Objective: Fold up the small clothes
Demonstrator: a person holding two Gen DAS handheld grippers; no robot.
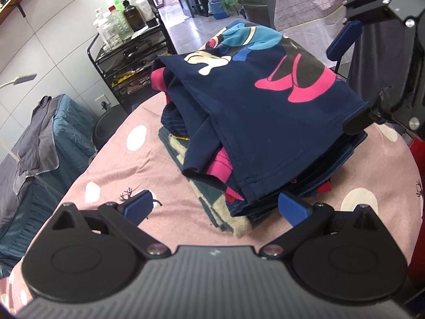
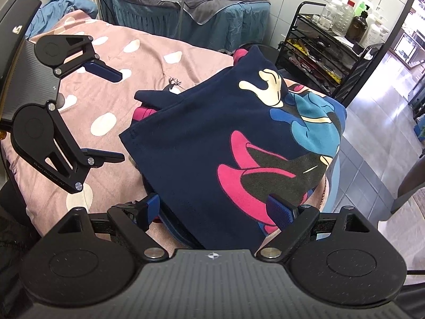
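A navy top with a pink, blue and cream cartoon print (image 1: pixel 252 117) (image 2: pixel 212 143) lies folded on a small stack of clothes. Under it I see pink fabric and a green and cream checked cloth (image 1: pixel 212 207). The stack rests on a pink bedcover with white dots (image 1: pixel 127 175) (image 2: pixel 87 98). My left gripper (image 1: pixel 216 206) (image 2: pixel 120 117) is open just short of the stack's near edge, holding nothing. My right gripper (image 2: pixel 215 208) (image 1: pixel 345 85) is open wide, and the navy top's edge lies between its fingers.
A black wire cart with bottles on top (image 1: pixel 127 53) (image 2: pixel 326 45) stands beyond the bed. A teal-covered couch with a grey towel (image 1: pixel 39 138) (image 2: pixel 202 5) is alongside, with a round black stool (image 1: pixel 106 127) next to it. The bed edge drops to a tiled floor (image 2: pixel 372 133).
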